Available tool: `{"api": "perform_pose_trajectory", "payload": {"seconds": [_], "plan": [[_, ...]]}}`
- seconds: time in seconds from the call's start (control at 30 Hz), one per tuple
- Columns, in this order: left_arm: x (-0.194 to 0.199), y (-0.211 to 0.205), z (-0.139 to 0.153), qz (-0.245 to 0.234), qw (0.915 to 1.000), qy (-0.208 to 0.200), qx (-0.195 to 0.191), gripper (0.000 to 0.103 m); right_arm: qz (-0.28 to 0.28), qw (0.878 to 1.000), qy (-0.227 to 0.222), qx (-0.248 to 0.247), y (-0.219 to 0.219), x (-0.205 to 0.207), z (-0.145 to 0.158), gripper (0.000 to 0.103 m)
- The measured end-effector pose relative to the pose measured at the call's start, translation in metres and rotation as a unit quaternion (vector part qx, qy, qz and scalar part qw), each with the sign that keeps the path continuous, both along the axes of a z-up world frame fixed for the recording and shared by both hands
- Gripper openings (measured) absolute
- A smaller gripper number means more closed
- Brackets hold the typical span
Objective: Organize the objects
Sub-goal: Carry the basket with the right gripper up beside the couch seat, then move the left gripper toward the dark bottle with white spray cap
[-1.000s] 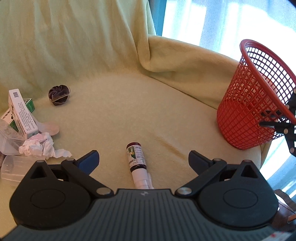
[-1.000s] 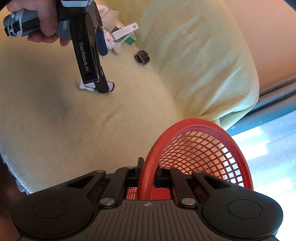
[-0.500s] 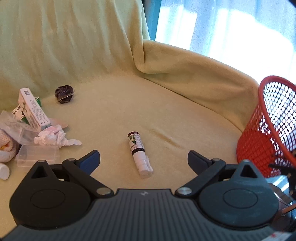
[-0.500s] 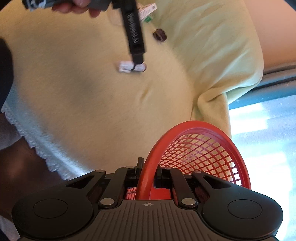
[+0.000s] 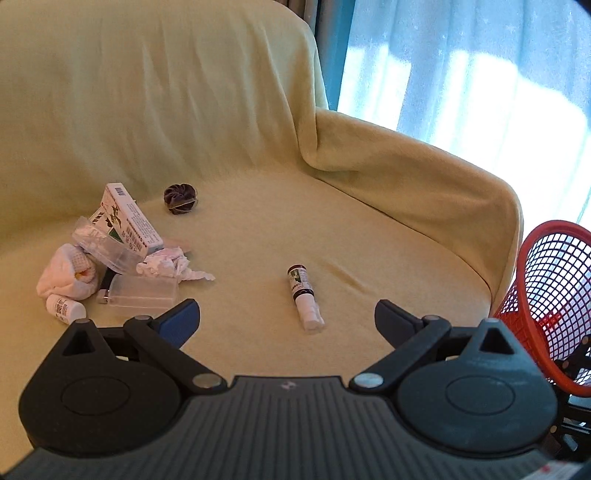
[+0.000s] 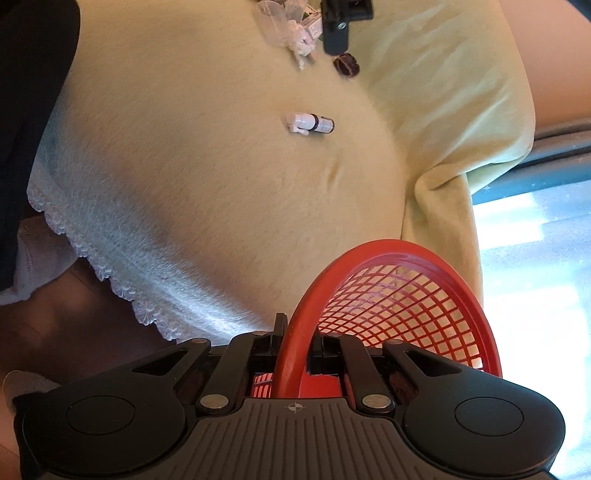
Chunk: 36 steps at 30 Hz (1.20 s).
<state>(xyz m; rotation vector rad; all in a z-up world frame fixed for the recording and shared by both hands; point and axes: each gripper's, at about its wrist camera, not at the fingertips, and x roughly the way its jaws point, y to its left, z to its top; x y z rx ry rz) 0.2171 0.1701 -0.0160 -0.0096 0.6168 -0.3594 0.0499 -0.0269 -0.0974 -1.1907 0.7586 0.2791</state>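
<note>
A dark spray bottle [image 5: 303, 295] with a white cap lies on the yellow-covered sofa seat [image 5: 258, 229], just beyond my left gripper [image 5: 286, 321]. That gripper is open and holds nothing. My right gripper [image 6: 295, 332] is shut on the rim of the red mesh basket [image 6: 406, 295], which hangs off the seat's front corner. In the left wrist view the basket [image 5: 554, 306] shows at the far right edge. From the right wrist, the spray bottle [image 6: 310, 123] lies mid-seat, and a finger of the left gripper [image 6: 338, 22] shows at the top.
A pile at the seat's left holds a green-and-white box [image 5: 129, 221], crumpled tissue [image 5: 170, 266], a clear case [image 5: 140, 295], a small white bottle [image 5: 64, 310] and white cloth [image 5: 70, 277]. A dark scrunchie [image 5: 181, 197] lies behind. The armrest [image 5: 424, 184] rises at right. A lace hem [image 6: 110, 266] edges the seat front.
My left gripper has drawn back and up from the spray bottle, so more of the pile shows. The right gripper has carried the basket off the seat toward its front corner.
</note>
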Motion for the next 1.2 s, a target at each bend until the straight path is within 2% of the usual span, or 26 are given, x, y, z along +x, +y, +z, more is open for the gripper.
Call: {"api": "perform_pose_trajectory", "payload": {"seconds": [0.27,0.57,1.2], "plan": [[0.008,0.002,-0.007,-0.02,0.9998,-0.001,0.002,0.099,-0.026,0.999,0.021,0.003,0.02,-0.001,-0.012,0.004],[0.023,-0.009,-0.034,-0.044,0.9988,0.021,-0.001,0.099,-0.045,0.998,0.038,0.01,0.025,0.007,-0.021,0.004],[0.055,0.001,-0.053,-0.054,0.9975,0.045,-0.006,0.099,-0.054,0.998,0.036,0.028,0.044,0.046,-0.006,0.005]]}}
